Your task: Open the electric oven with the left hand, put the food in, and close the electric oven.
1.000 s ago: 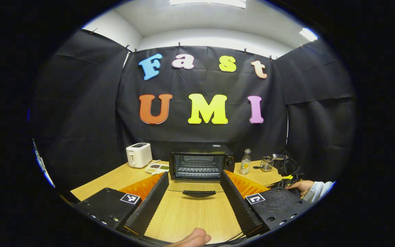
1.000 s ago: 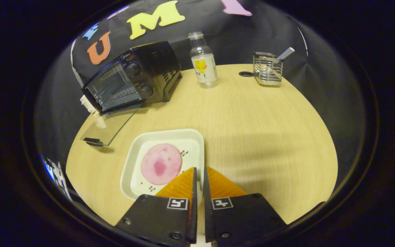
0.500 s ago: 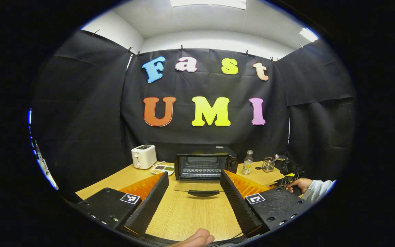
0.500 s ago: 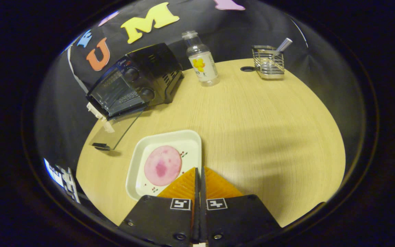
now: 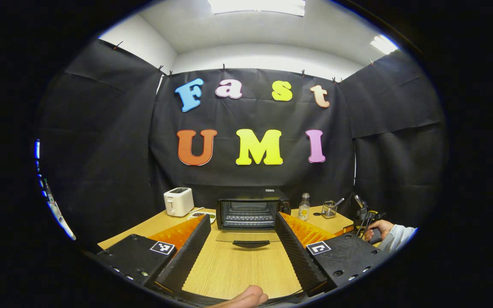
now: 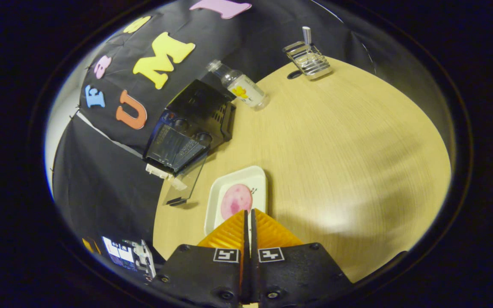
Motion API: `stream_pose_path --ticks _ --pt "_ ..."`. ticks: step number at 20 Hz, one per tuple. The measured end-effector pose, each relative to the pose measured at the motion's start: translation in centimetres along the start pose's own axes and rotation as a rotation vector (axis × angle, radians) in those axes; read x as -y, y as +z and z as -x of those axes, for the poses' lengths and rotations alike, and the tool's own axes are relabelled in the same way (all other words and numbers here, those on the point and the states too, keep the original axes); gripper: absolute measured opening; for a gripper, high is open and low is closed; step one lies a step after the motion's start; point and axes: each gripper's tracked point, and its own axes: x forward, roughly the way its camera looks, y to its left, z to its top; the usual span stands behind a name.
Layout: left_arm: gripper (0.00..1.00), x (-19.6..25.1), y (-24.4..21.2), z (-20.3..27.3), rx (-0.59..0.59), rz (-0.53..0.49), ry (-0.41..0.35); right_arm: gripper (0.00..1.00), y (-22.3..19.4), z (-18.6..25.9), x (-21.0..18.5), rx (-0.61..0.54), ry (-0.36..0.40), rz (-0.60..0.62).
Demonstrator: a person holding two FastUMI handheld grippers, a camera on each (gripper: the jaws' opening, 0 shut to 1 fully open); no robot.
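The black electric oven (image 5: pixel 250 211) stands at the table's far side with its glass door (image 5: pixel 246 237) folded down flat and the rack inside showing. My left gripper (image 5: pixel 242 218) is open, well short of the door, with nothing between its fingers. In the right gripper view the oven (image 6: pixel 186 128) lies to the upper left. A white tray (image 6: pixel 258 179) carrying a pink round slice of food (image 6: pixel 236 201) sits just ahead. My right gripper (image 6: pixel 248 212) is shut on the tray's near rim. Farther right, a hand holds the right gripper (image 5: pixel 367 213).
A white toaster (image 5: pixel 179 201) and a small dish stand left of the oven. A clear bottle (image 6: pixel 240 87) and a wire holder (image 6: pixel 308 60) sit to the oven's right. Bare wooden table (image 6: pixel 340 145) spreads right of the tray. A thumb (image 5: pixel 246 297) shows at the bottom.
The right fingers closed from slightly apart onto the tray's rim, and that view has risen and rolled. The left gripper drew back from the oven, staying open.
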Motion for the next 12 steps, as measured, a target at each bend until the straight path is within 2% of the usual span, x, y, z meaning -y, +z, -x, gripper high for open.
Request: stream_pose_path --ticks 6,12 --pt "0.96 0.4 -2.0 -0.8 -0.041 -0.010 -0.009 0.04 0.6 -1.6 2.6 0.050 -0.210 0.207" --pt "0.96 2.0 -2.7 -0.9 -0.054 -0.035 -0.038 0.04 1.0 -3.7 2.5 0.052 -0.200 0.188"
